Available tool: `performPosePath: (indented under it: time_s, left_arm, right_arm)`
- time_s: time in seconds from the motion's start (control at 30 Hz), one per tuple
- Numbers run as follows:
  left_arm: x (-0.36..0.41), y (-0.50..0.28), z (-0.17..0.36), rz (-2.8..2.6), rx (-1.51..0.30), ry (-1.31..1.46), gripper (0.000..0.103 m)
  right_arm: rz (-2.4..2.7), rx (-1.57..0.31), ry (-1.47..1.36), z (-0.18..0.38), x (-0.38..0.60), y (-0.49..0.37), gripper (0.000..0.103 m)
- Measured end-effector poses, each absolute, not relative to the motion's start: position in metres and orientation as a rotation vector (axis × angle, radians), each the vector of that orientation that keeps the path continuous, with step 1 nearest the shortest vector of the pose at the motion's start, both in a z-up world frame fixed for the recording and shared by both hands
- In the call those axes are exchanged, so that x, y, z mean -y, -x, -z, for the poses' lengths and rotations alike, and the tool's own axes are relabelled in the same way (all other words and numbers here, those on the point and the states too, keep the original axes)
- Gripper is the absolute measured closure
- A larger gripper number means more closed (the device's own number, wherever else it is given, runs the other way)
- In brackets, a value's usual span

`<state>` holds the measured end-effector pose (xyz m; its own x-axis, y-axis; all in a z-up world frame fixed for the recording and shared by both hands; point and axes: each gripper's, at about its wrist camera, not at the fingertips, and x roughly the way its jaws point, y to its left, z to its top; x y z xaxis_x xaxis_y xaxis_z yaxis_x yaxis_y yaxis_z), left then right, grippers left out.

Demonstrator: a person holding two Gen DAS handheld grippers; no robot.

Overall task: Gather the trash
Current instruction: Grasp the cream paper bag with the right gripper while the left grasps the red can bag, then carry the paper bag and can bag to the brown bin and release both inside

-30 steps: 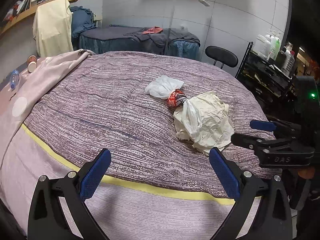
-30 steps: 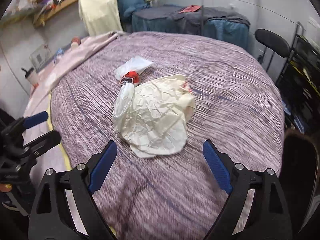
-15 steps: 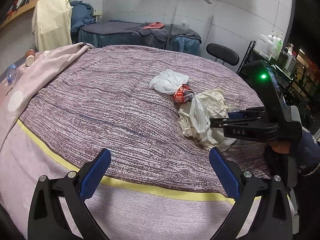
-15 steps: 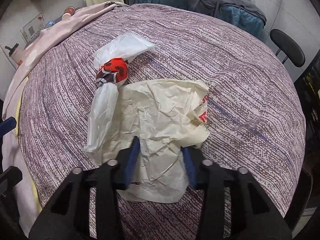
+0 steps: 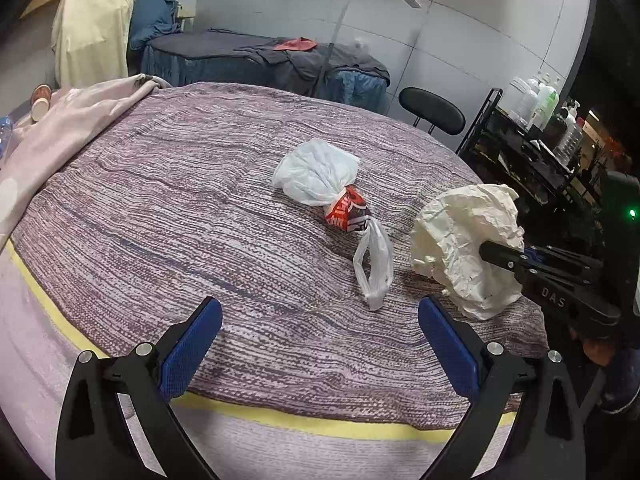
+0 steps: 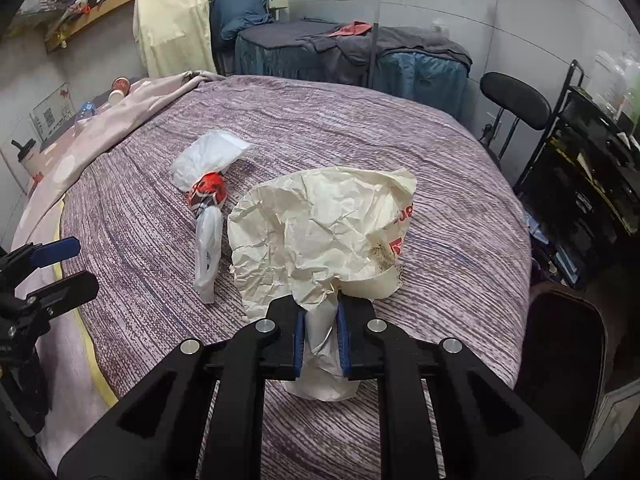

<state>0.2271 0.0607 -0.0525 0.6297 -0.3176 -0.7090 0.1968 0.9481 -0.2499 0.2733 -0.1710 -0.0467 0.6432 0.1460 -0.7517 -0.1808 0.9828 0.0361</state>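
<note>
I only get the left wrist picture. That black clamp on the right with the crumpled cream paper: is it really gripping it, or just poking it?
Observer: Gripping. In the right wrist view the right gripper is shut on a bunched neck of the crumpled paper, pinched between its blue pads.
Operator: Is the paper plain?
Observer: No. Its right edge carries red print, with brownish specks beside it.
Operator: Anything by the bed that I am missing?
Observer: A white tumbler with a black lid stands at the far left, beyond the pink blanket.
</note>
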Motion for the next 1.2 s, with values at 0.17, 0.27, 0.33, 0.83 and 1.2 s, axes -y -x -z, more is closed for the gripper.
performPosePath:
  time_s: [0.17,0.27,0.33,0.83,1.2]
  left_arm:
    - [-0.046,-0.248,0.052,0.317,-0.869,0.174,0.008]
    - [-0.034,-0.263,0.054,0.308,-0.886,0.141,0.012]
    - [-0.027,-0.273,0.056,0.306,-0.905,0.121,0.017]
    - [0.015,-0.328,0.081,0.231,-0.999,-0.004,0.033]
    - [0.023,-0.329,0.078,0.202,-0.98,-0.045,0.071]
  right_arm:
    - [-0.175,-0.82,-0.017,0.035,0.191,-0.252,0.089]
    - [-0.173,-0.802,-0.032,0.031,0.196,-0.242,0.089]
    - [-0.167,-0.792,-0.034,0.028,0.199,-0.237,0.089]
    - [-0.141,-0.758,-0.137,0.027,0.236,-0.199,0.089]
    - [-0.124,-0.751,-0.202,0.031,0.256,-0.183,0.089]
